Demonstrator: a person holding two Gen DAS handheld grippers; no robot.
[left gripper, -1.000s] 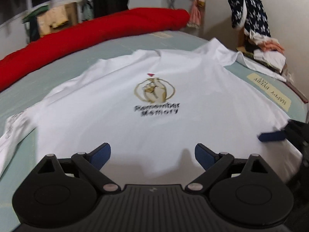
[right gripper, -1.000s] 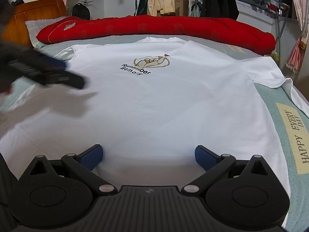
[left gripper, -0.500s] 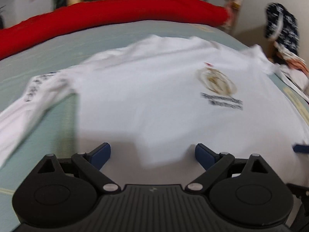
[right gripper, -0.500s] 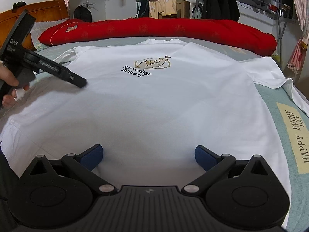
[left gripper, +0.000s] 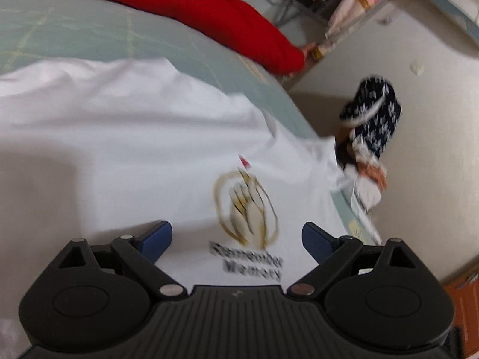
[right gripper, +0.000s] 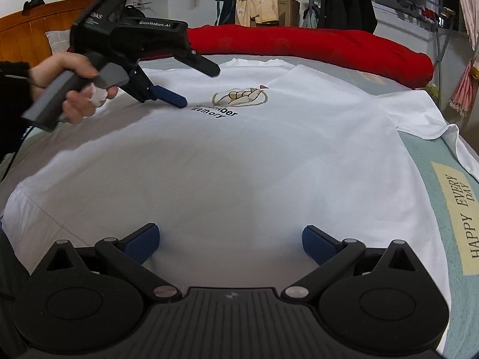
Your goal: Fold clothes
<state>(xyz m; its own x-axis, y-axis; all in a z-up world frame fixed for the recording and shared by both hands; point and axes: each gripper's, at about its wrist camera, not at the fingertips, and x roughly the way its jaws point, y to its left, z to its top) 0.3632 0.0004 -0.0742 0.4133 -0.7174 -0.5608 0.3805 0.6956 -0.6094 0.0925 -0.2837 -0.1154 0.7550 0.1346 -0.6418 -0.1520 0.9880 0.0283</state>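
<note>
1. White T-shirt (right gripper: 239,161) lies spread flat across the bed (right gripper: 431,155), filling frame center.
2. Left gripper (right gripper: 200,85), upper left, fingers spread, empty.
3. Right gripper (right gripper: 230,239), bottom center, spread, empty.

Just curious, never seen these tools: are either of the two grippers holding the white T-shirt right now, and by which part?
Nothing is held. The left gripper and right gripper are open above the T-shirt.

At lower centre we see the right gripper (right gripper: 229,240): black ribbed body, two round discs, silver pivot screws, blue fingertip pads (right gripper: 143,240). At upper left, the left gripper (right gripper: 196,85) reads "GenRobot.AI", grey-handled; a black sleeve (right gripper: 13,110) covers the wrist.
</note>
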